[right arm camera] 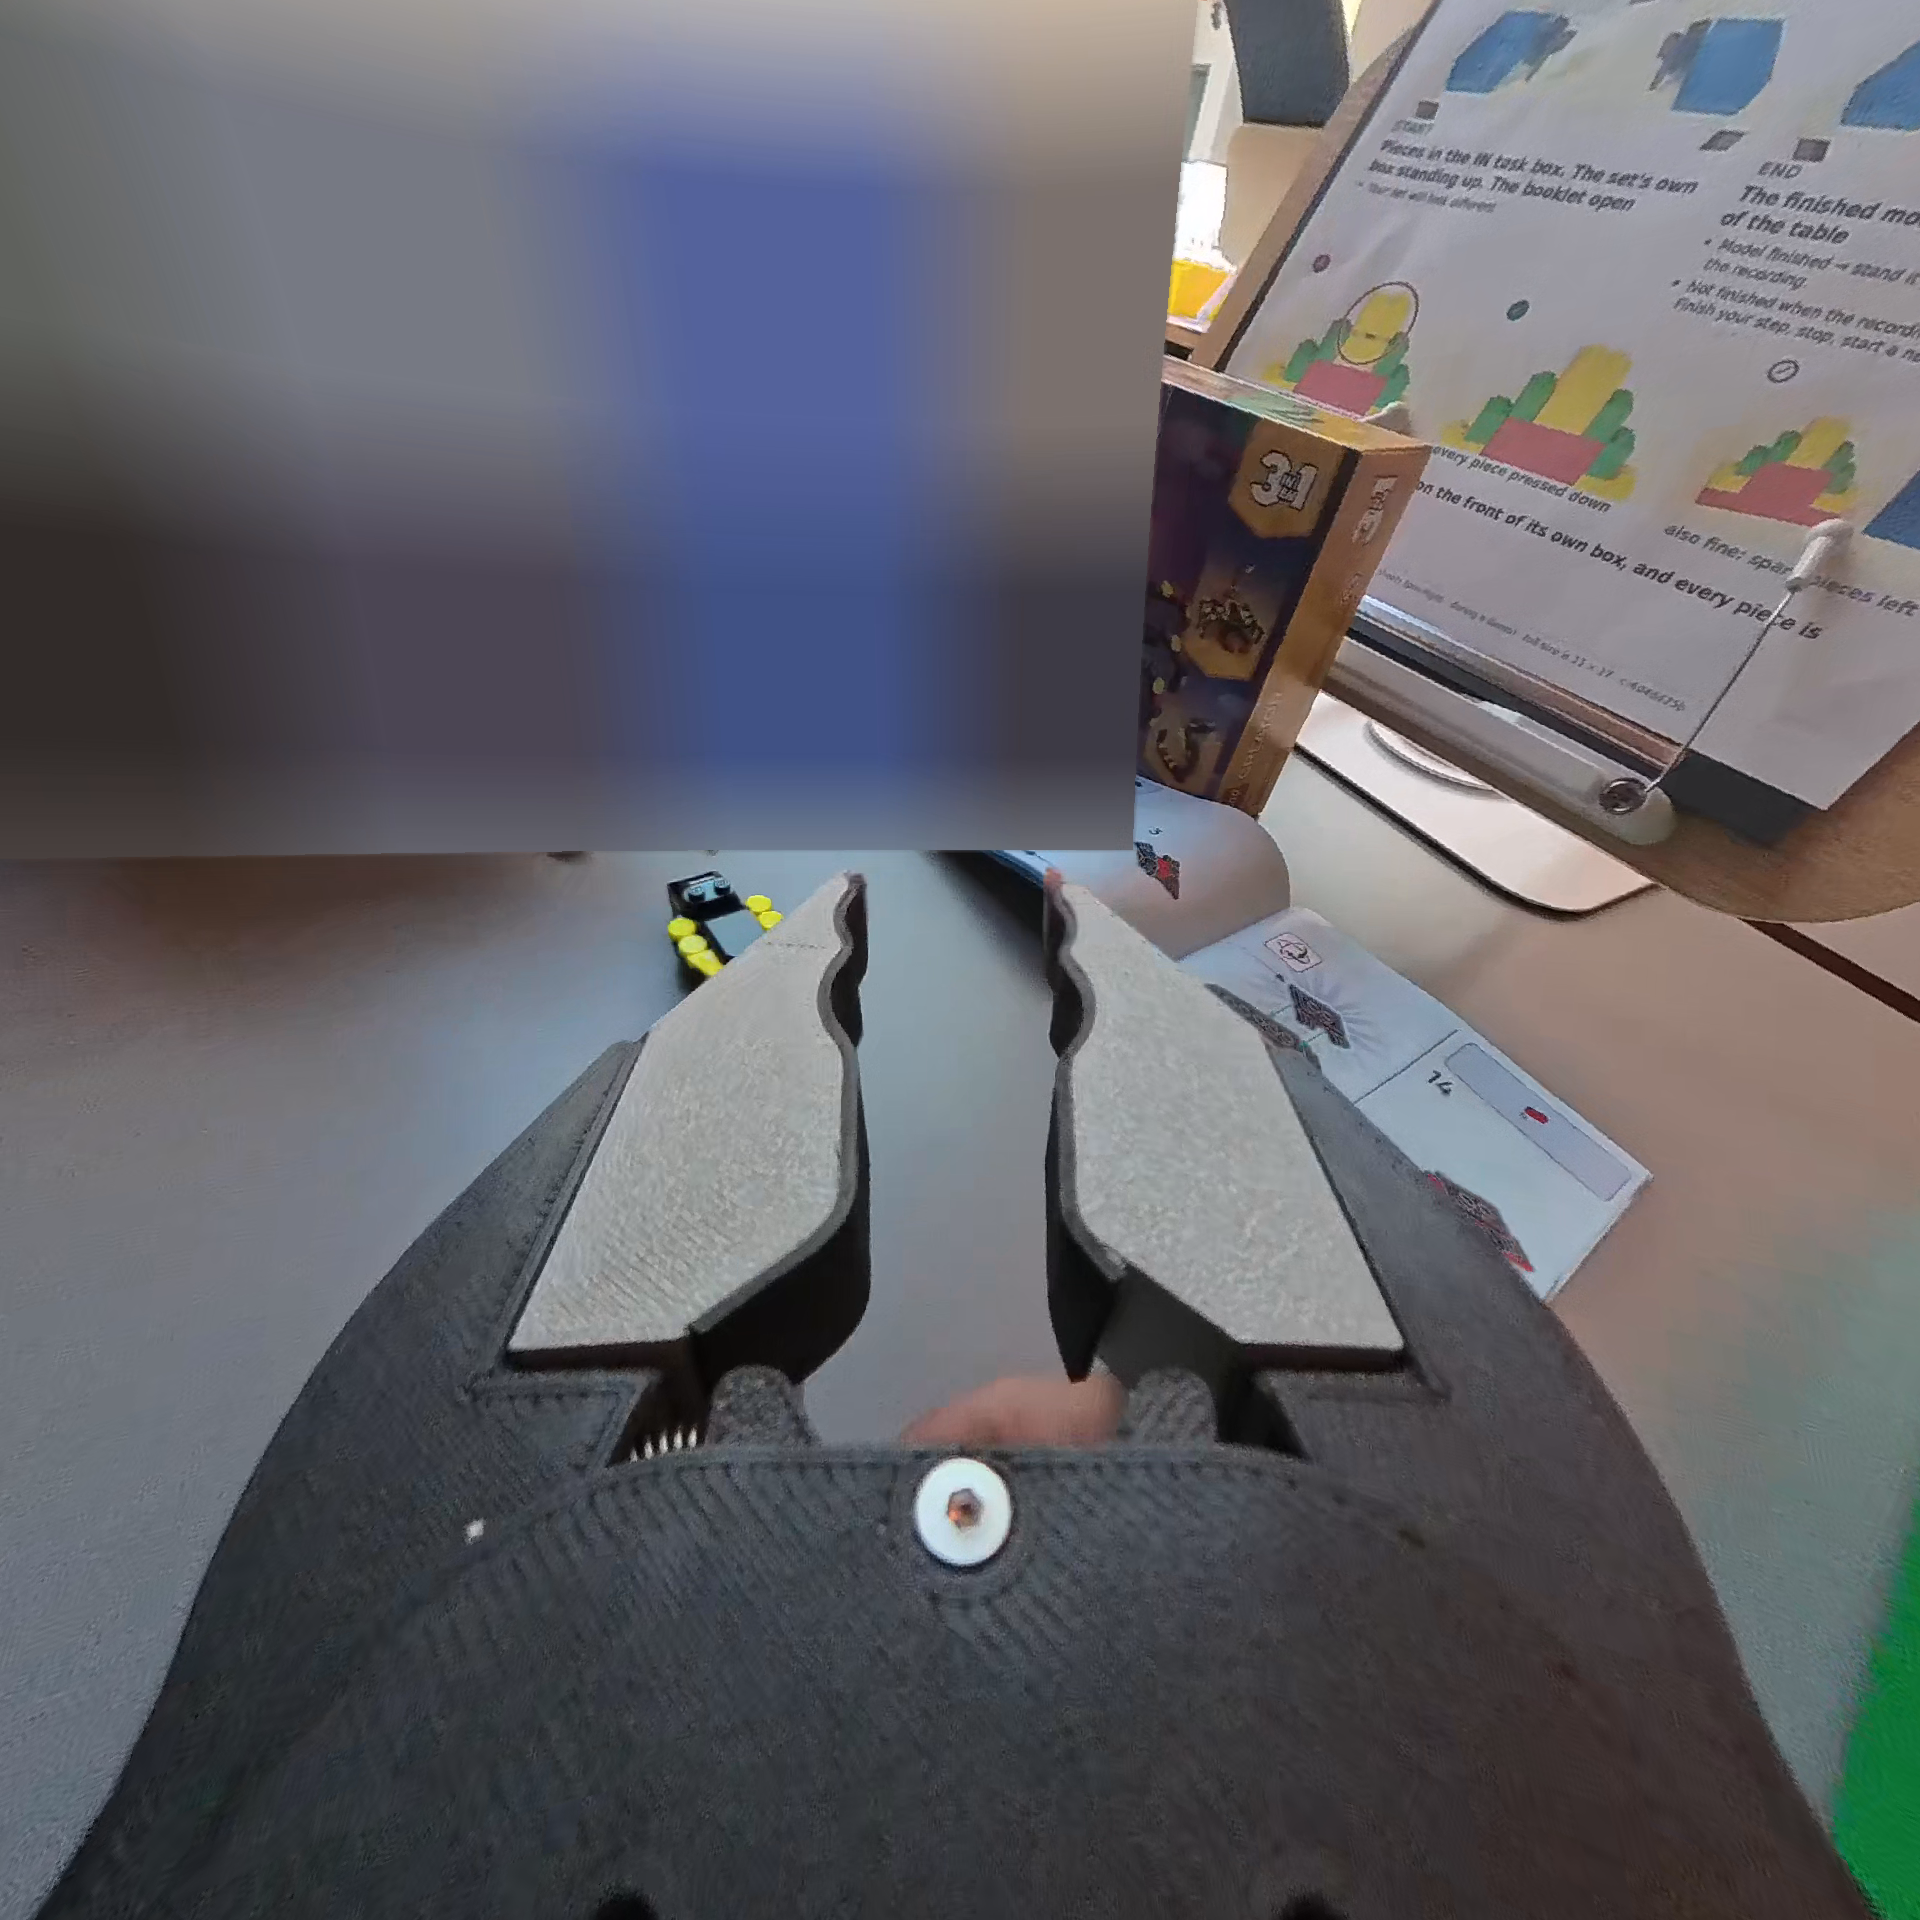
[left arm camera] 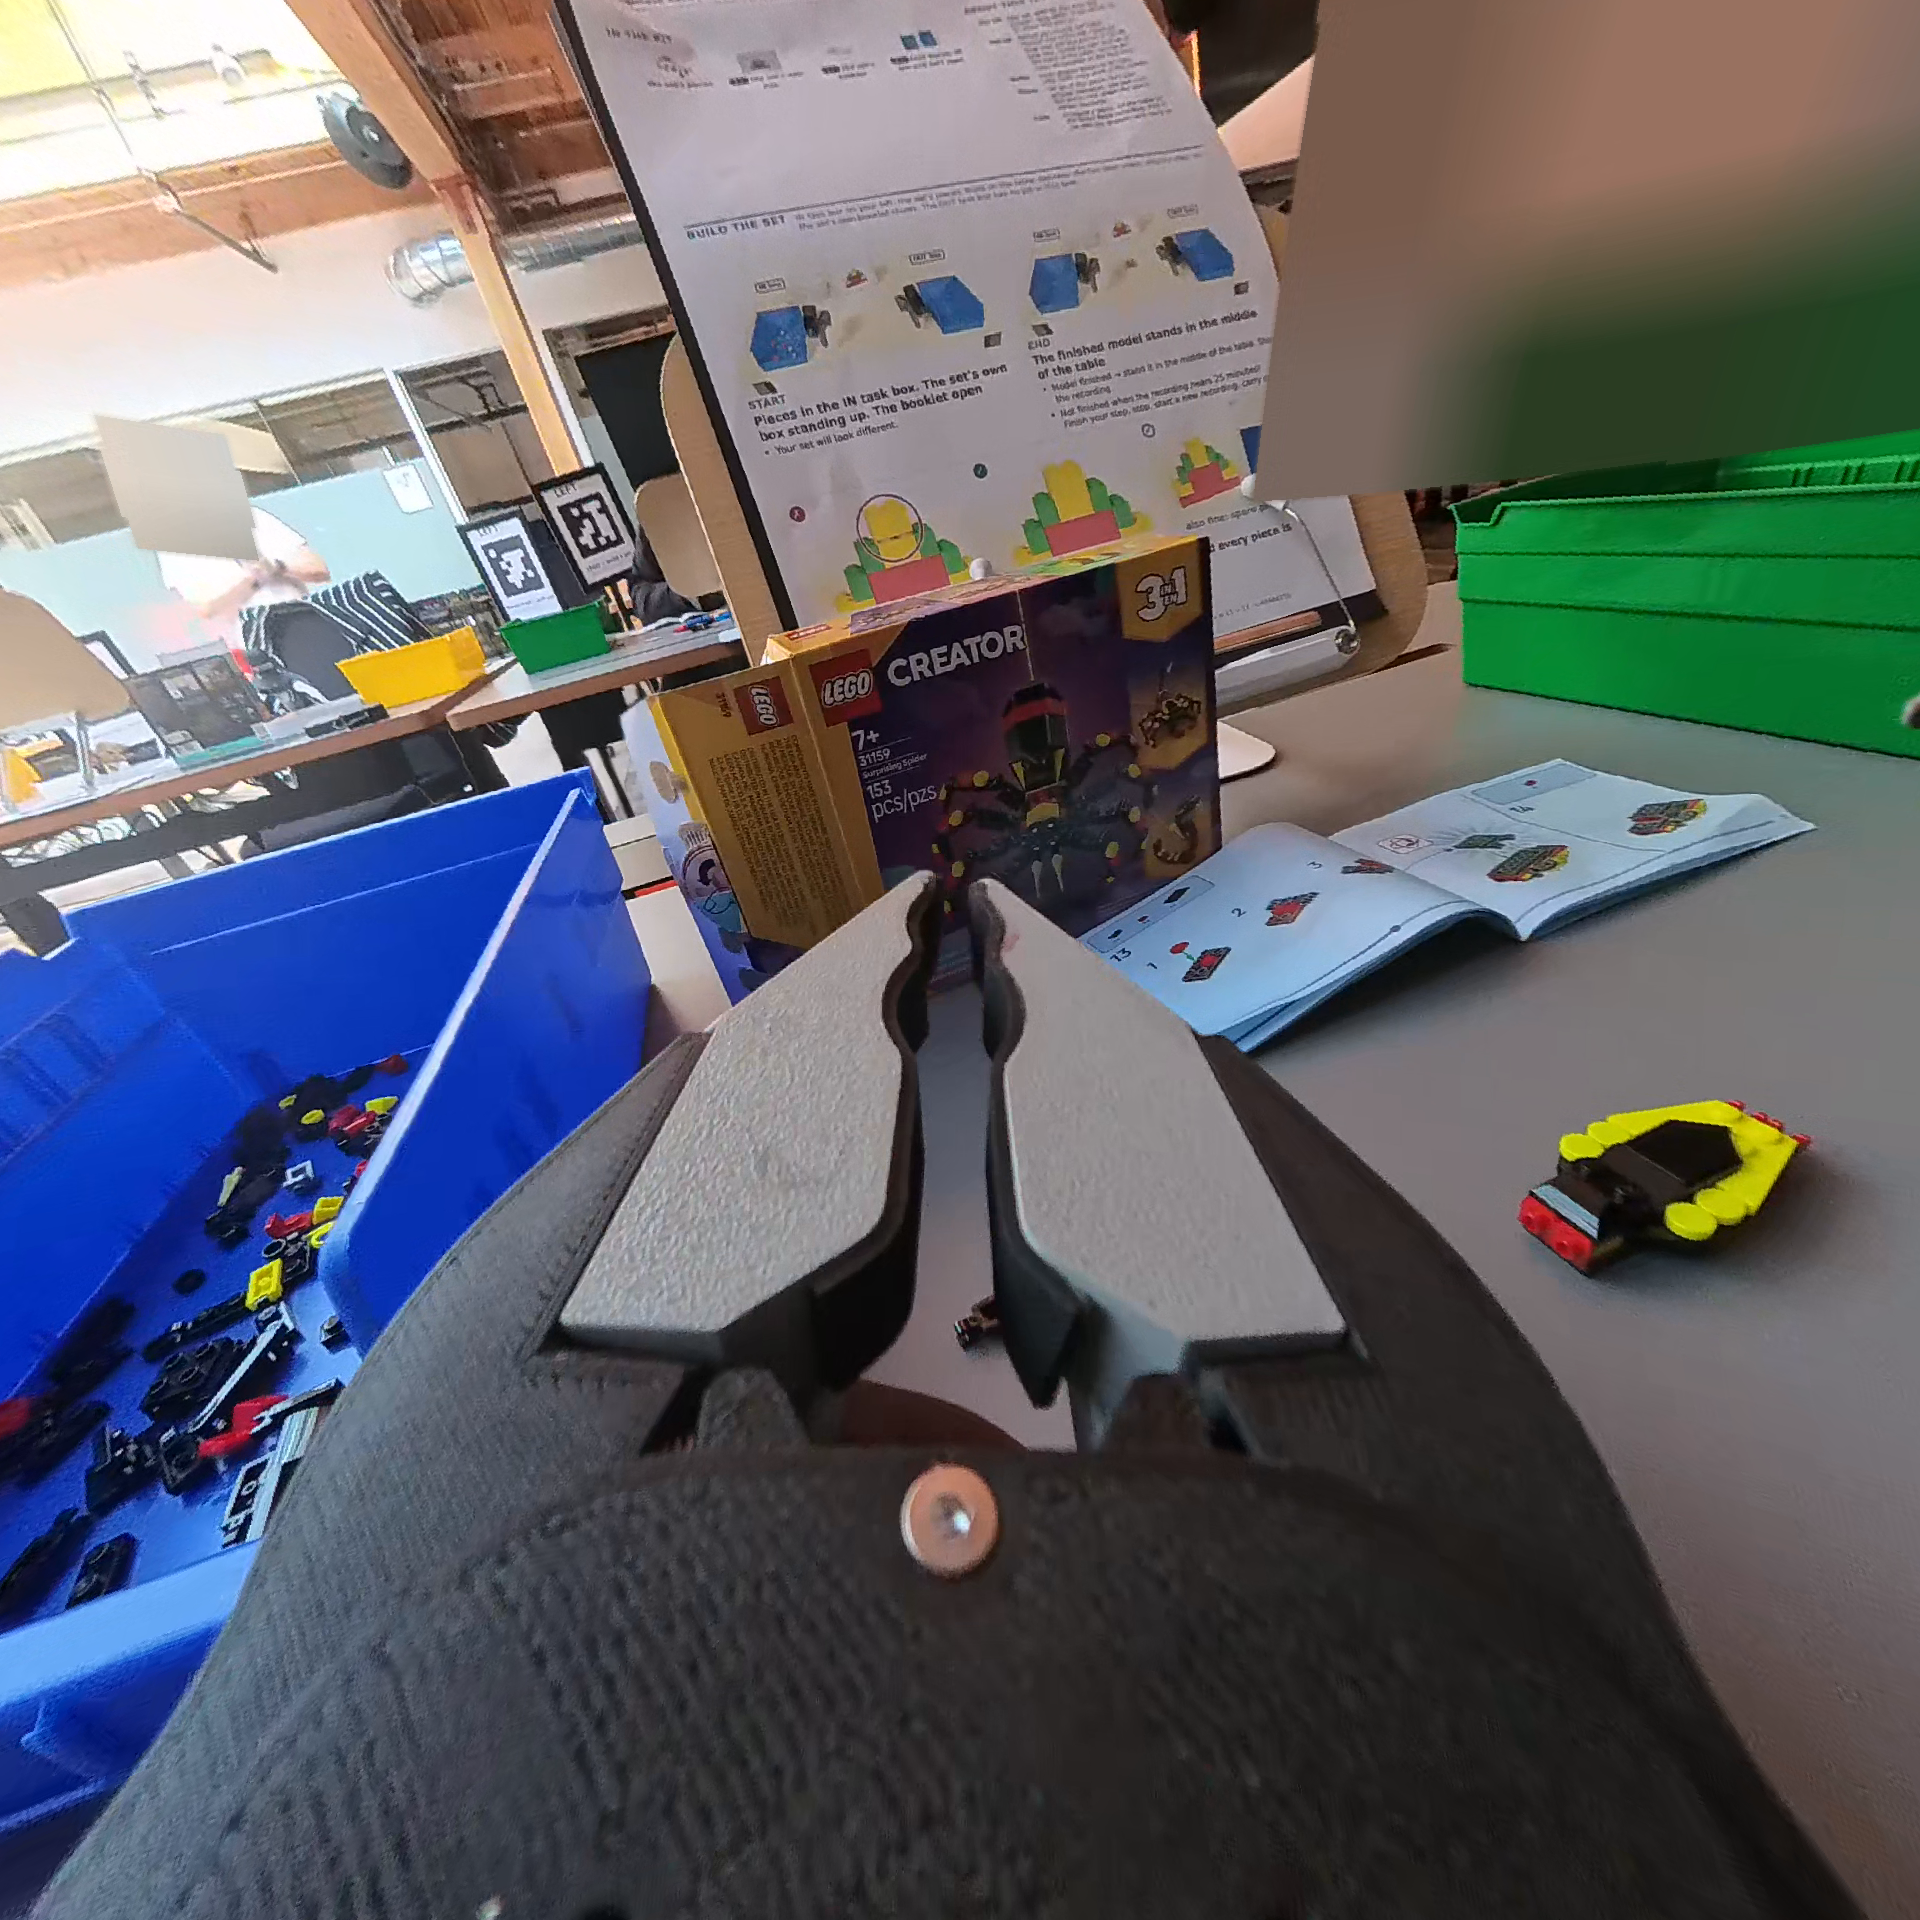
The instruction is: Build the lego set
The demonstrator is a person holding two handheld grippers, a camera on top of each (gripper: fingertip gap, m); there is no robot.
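Currently, from my remote seat, I log the following. Left gripper [left arm camera: 953, 891]: its two grey fingers nearly meet at the tips, only a thin slit between them and nothing held; it hangs above the grey table [left arm camera: 1558, 1455]. Right gripper [right arm camera: 951, 888]: fingers clearly apart, nothing between them, dark tabletop showing through the gap. Partly built model [left arm camera: 1662, 1179]: a yellow, black and red brick assembly lying on the table at three o'clock of the left gripper, well apart from it; in the right wrist view the same model [right arm camera: 717, 925] sits at about eleven o'clock, just beside the left fingertip, partly hidden behind it. Loose pieces [left arm camera: 239, 1278]: black, yellow and red, scattered on the floor of the blue bin [left arm camera: 499, 935] at nine o'clock of the left gripper. One small dark piece [left arm camera: 971, 1328] lies on the table, seen between the left gripper's finger bases. Set box [left arm camera: 997, 758]: upright at twelve o'clock, directly beyond the left fingertips. Instruction booklet [left arm camera: 1455, 883]: open flat at two o'clock, just beside the box. Printed sheet on a stand [left arm camera: 935, 312]: behind the box. Green tray [left arm camera: 1683, 613]: far two o'clock, at the table's back edge.
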